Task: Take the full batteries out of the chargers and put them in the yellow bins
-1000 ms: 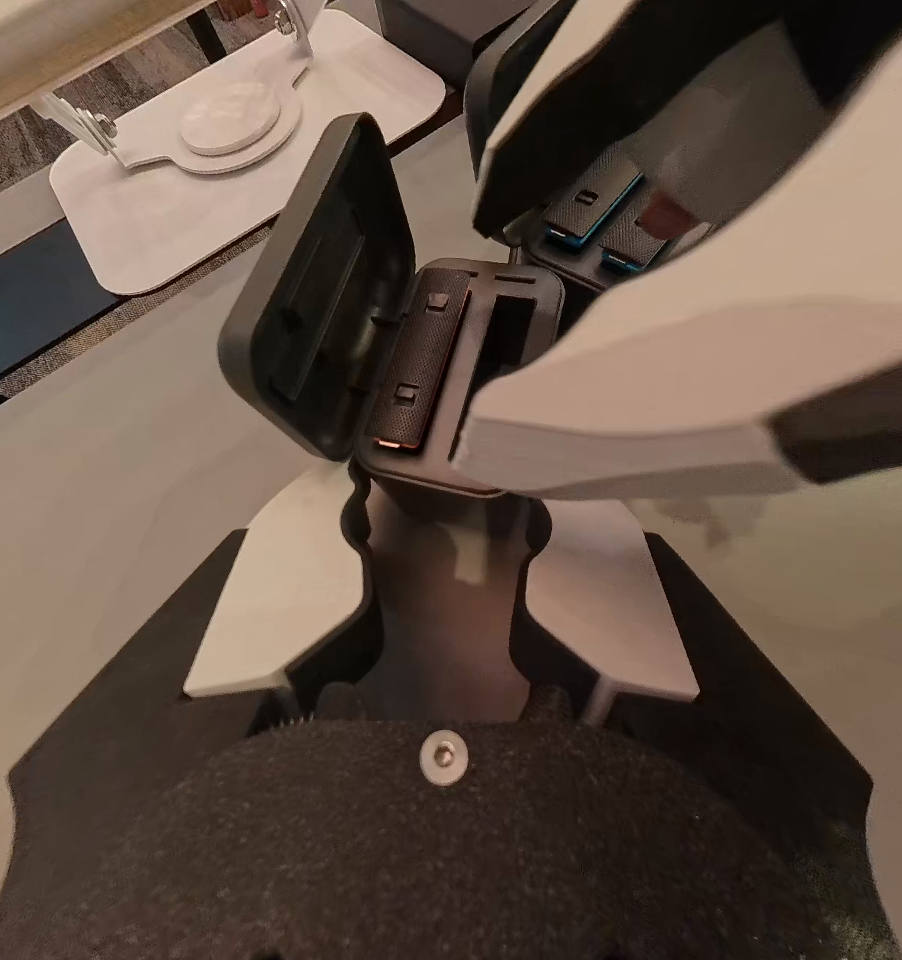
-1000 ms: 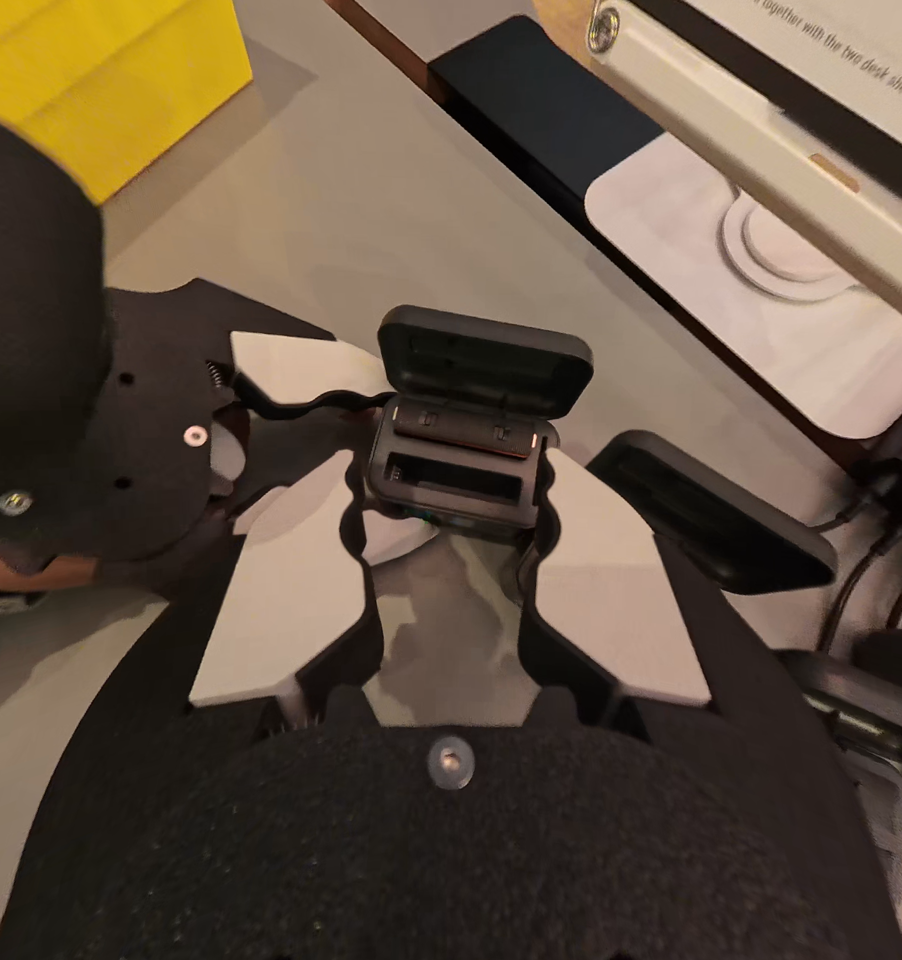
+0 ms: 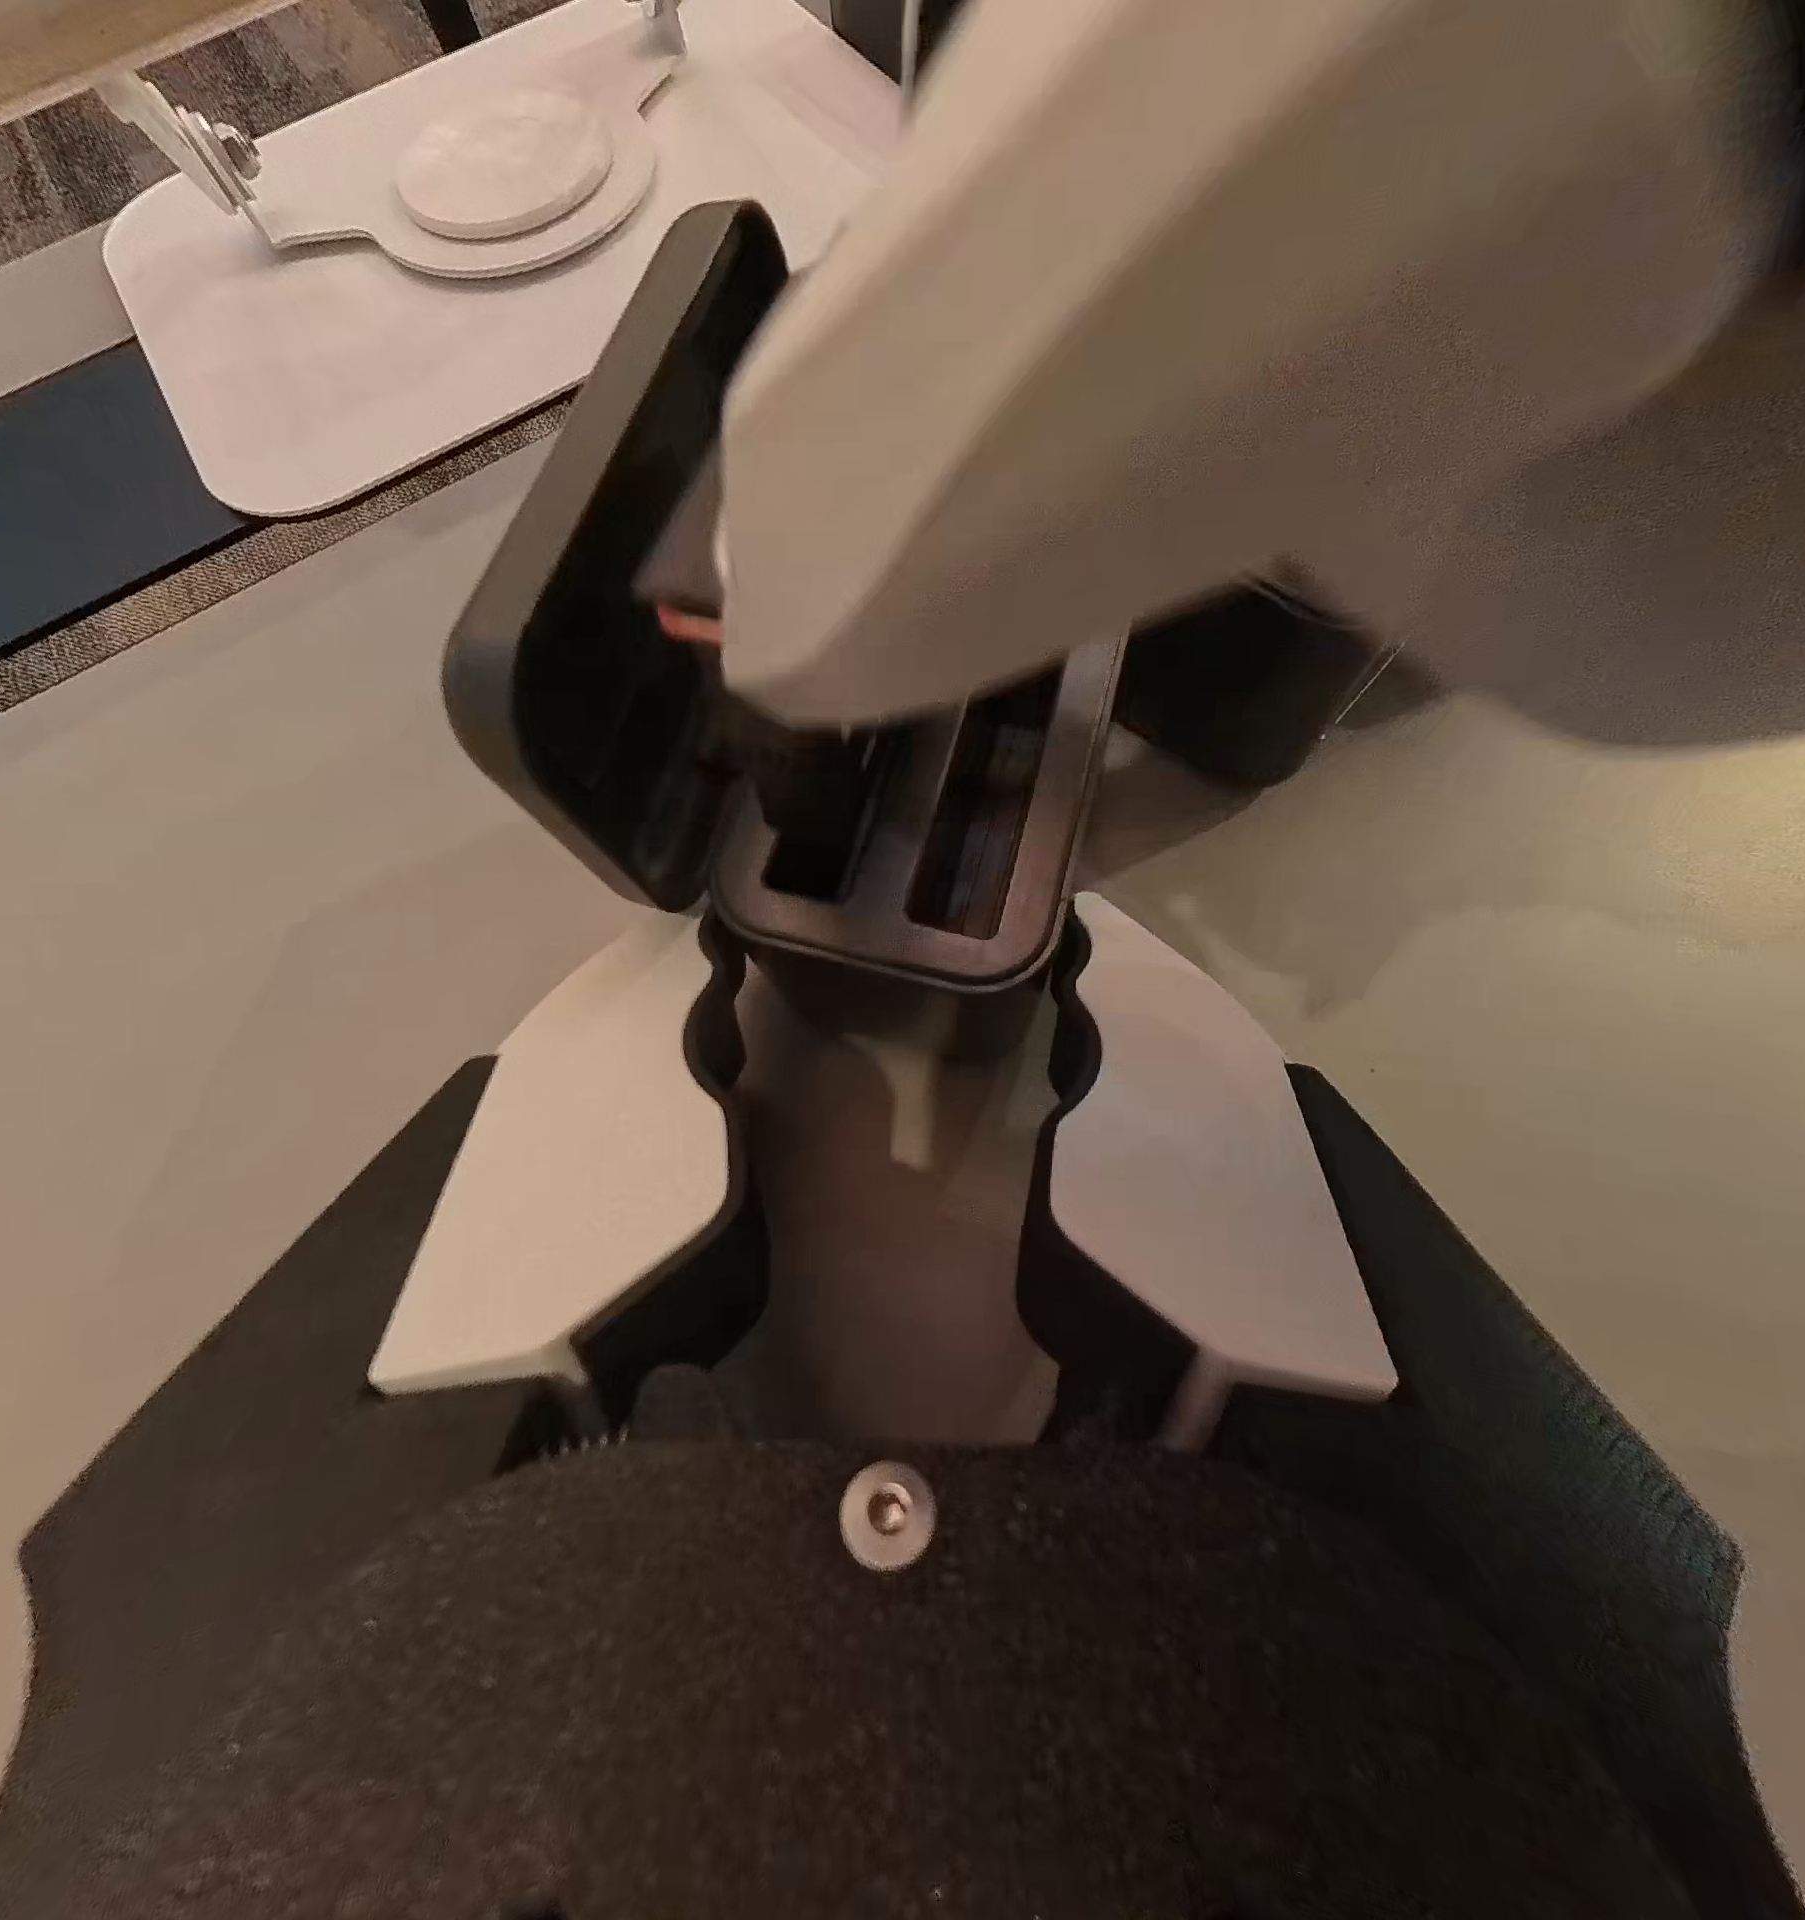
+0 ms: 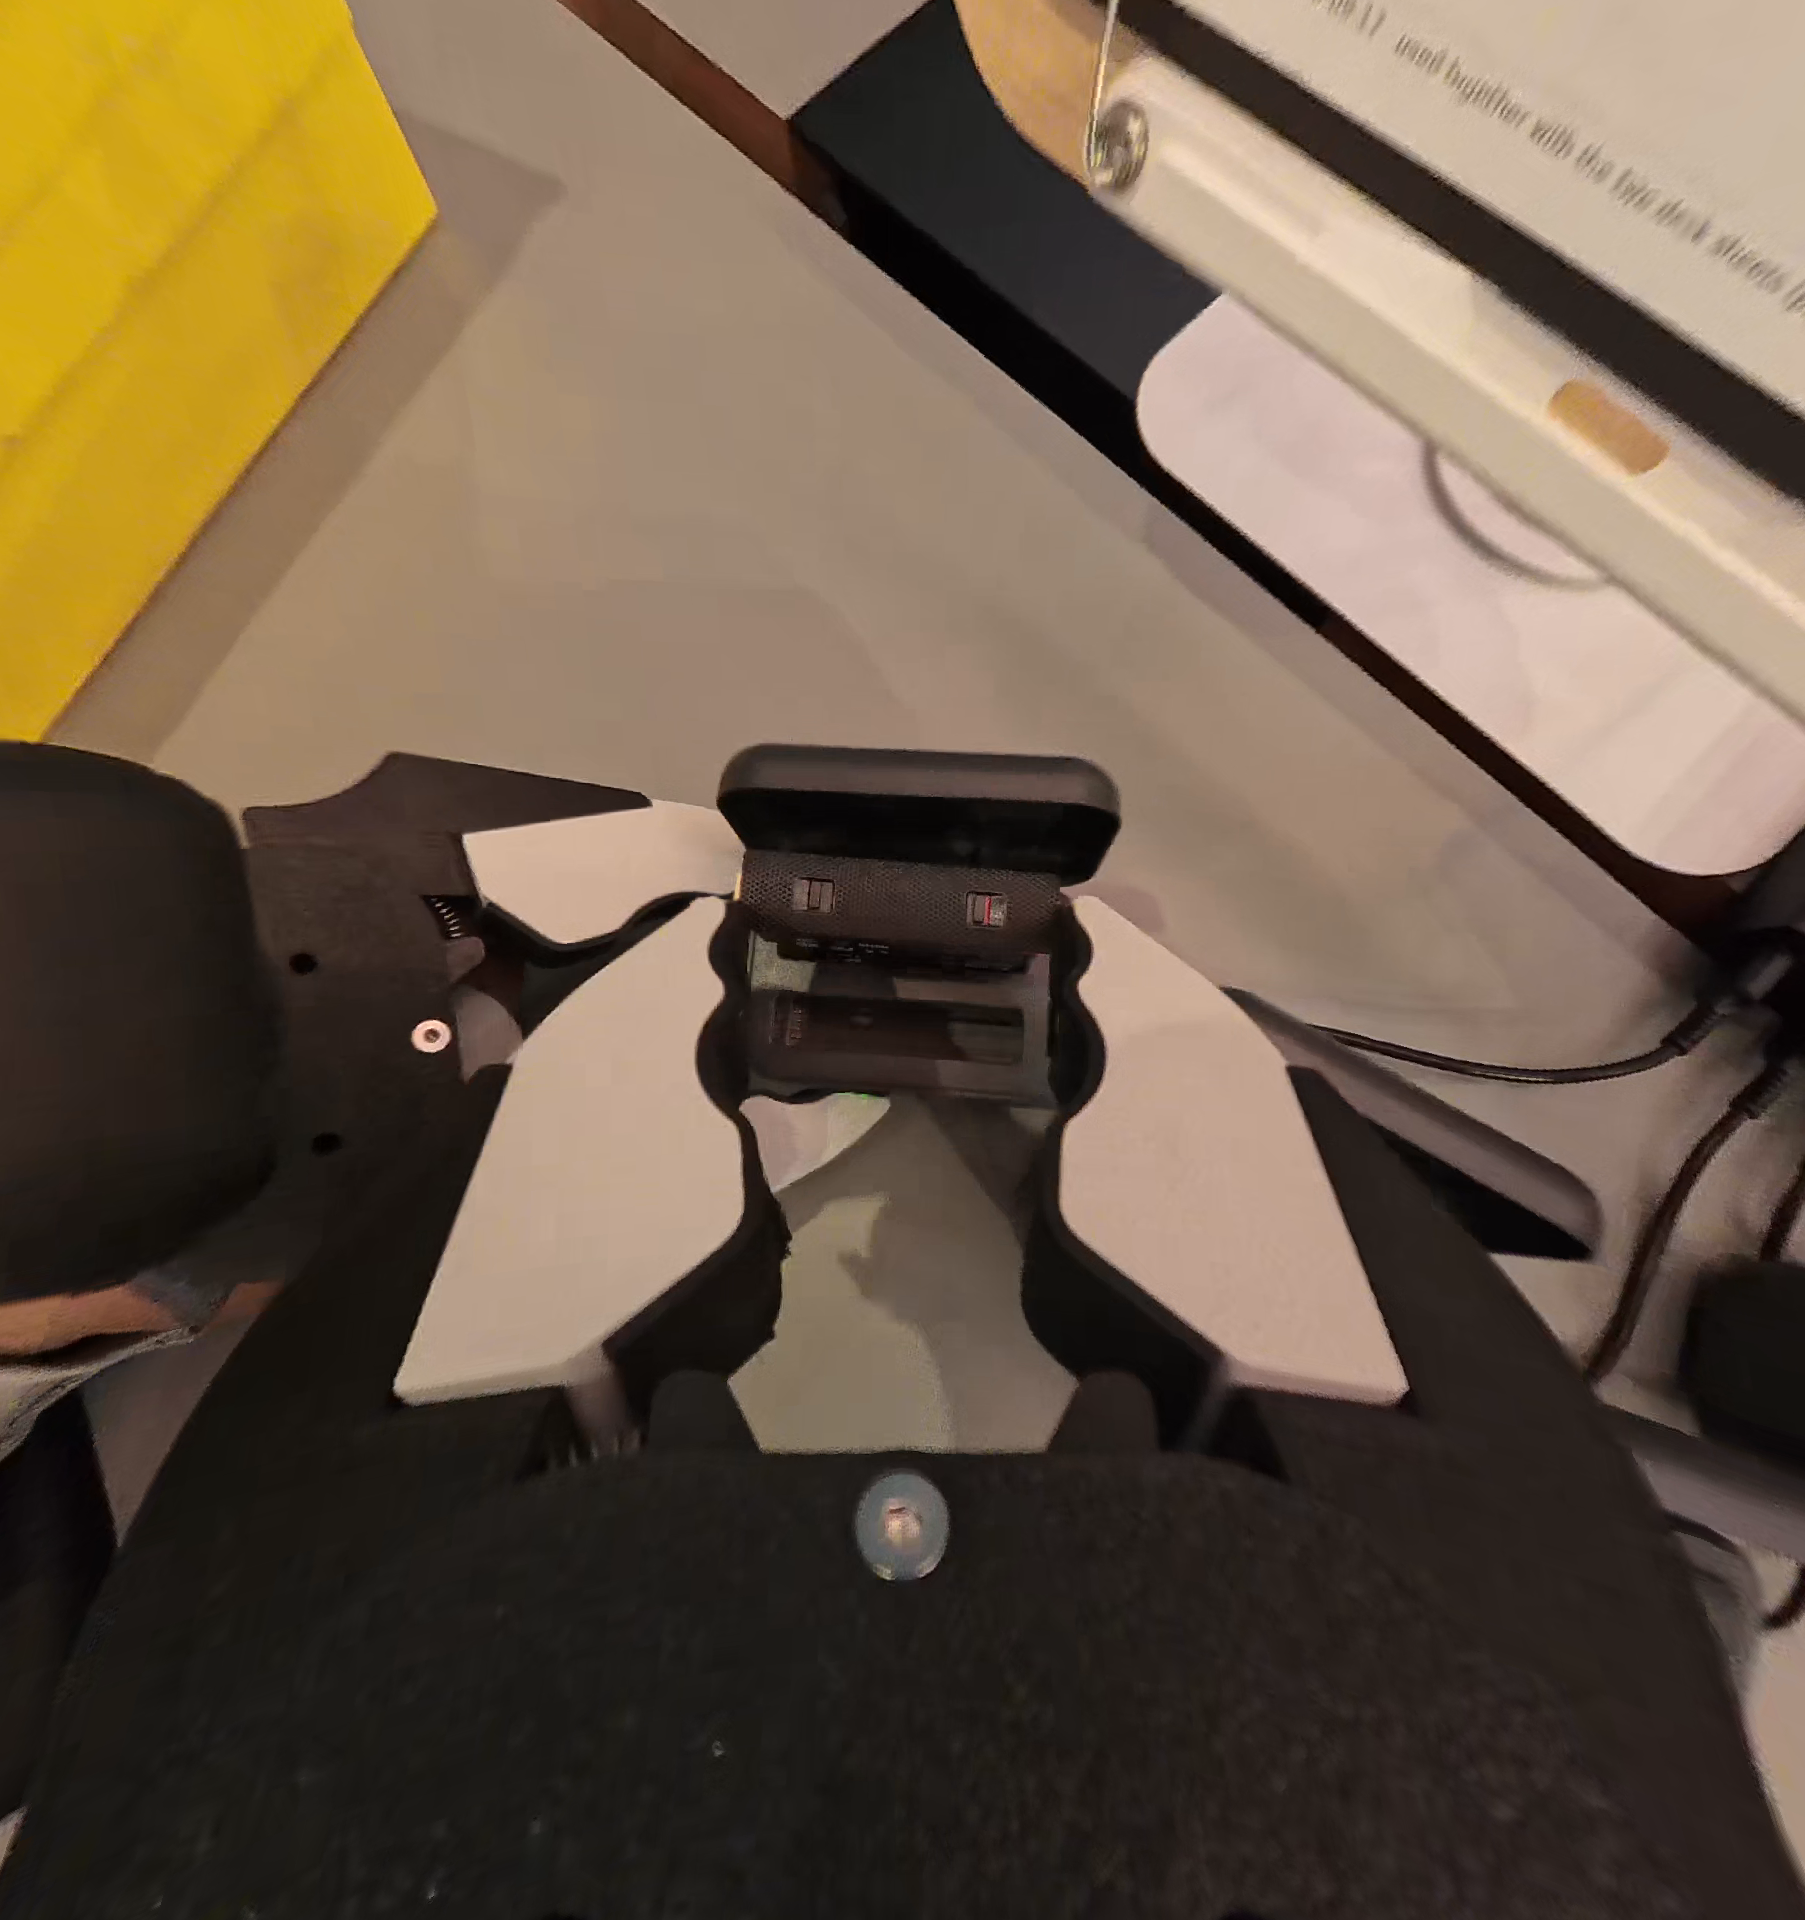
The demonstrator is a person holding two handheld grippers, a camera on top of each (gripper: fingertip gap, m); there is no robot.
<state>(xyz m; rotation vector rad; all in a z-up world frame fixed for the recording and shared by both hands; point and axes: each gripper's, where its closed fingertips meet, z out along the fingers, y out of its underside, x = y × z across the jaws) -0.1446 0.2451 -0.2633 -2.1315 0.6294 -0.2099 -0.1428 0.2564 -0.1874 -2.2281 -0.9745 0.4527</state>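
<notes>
A black charger (image 3: 887, 935) with its lid (image 3: 586, 582) open stands on the pale table. My left gripper (image 3: 890, 971) is shut on the charger's body and holds it down. Both slots facing the left wrist view look empty. My right gripper (image 4: 900, 920) is shut on a black textured battery (image 4: 898, 896), raised above the charger (image 4: 882, 1039) in front of the open lid (image 4: 919, 795). In the left wrist view the right gripper's white finger (image 3: 1085, 364) is blurred and hides most of the battery. A yellow bin (image 4: 139, 332) stands at the far left.
A white pad with a round disc (image 3: 503, 177) lies beyond the table edge. Dark cables (image 4: 1698, 1164), another dark charger lid (image 4: 1438, 1174) and a black device (image 4: 1781, 1351) are on the right. A white board (image 4: 1500, 239) overhangs at the back right. The tips of one gripper are about 8 centimetres away from the tips of the other. Both grippers' tips are roughly 20 centimetres from the black device (image 4: 1781, 1351).
The battery sat in the charger's slot by the lid a second ago. My right gripper has closed on it and lifted it out. My left gripper still clamps the charger.
</notes>
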